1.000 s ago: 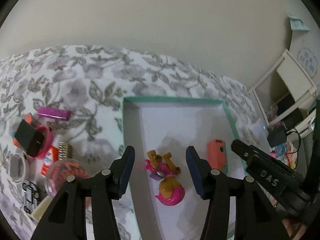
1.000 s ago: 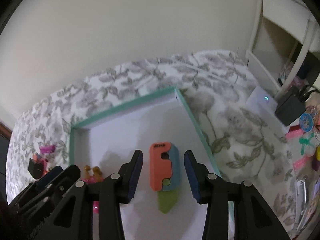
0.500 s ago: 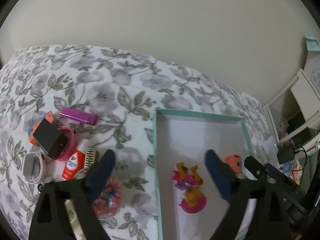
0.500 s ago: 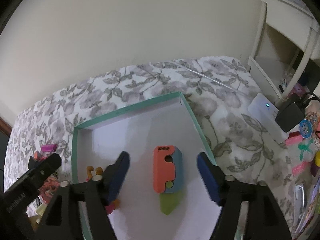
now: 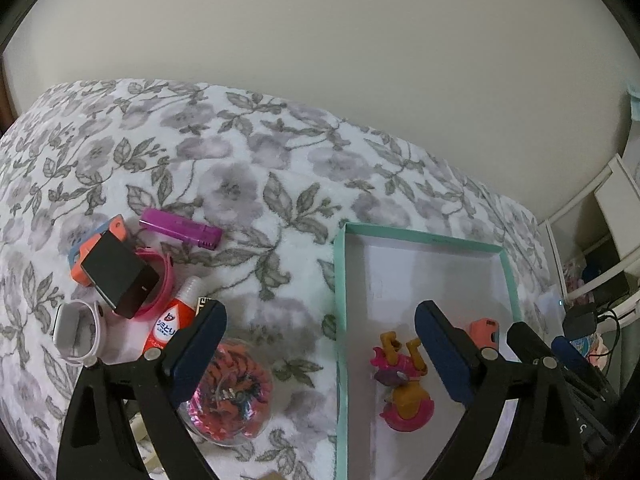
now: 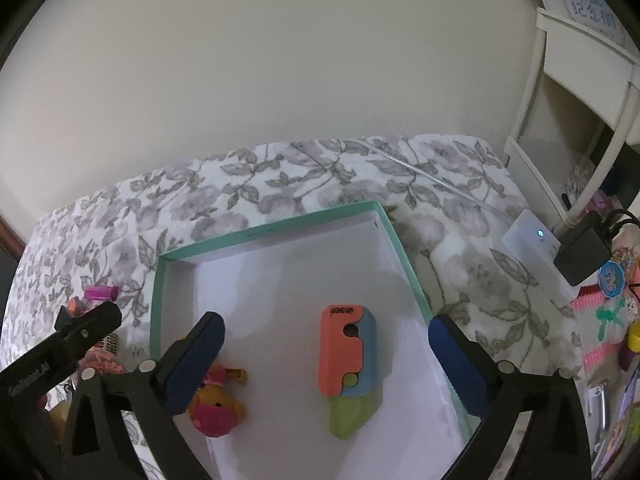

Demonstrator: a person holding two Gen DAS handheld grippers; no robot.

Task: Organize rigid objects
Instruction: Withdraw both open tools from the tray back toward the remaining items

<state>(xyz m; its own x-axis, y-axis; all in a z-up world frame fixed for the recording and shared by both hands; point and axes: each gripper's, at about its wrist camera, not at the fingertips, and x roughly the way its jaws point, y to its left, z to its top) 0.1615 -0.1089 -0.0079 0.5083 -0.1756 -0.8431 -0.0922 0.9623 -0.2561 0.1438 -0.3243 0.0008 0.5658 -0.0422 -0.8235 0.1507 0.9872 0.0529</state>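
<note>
Our right gripper [image 6: 326,354] is opening above the orange-and-blue toy [image 6: 347,350] lying in the teal-rimmed tray [image 6: 264,233], touching nothing. Our left gripper [image 5: 320,344] stands spread; the pink figurine [image 5: 402,388] lies in the tray's near left.

Tray [image 6: 276,231] on the bed [image 6: 460,280], toy figure [image 6: 216,404] in the tray at 8 o'clock, block toy [image 6: 346,356] to its right at 3 o'clock, clutter pile [image 5: 120,280] left of the tray at 9 o'clock.

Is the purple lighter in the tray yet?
No. The purple lighter lies on the floral blanket, left of the tray and apart from it.
</note>
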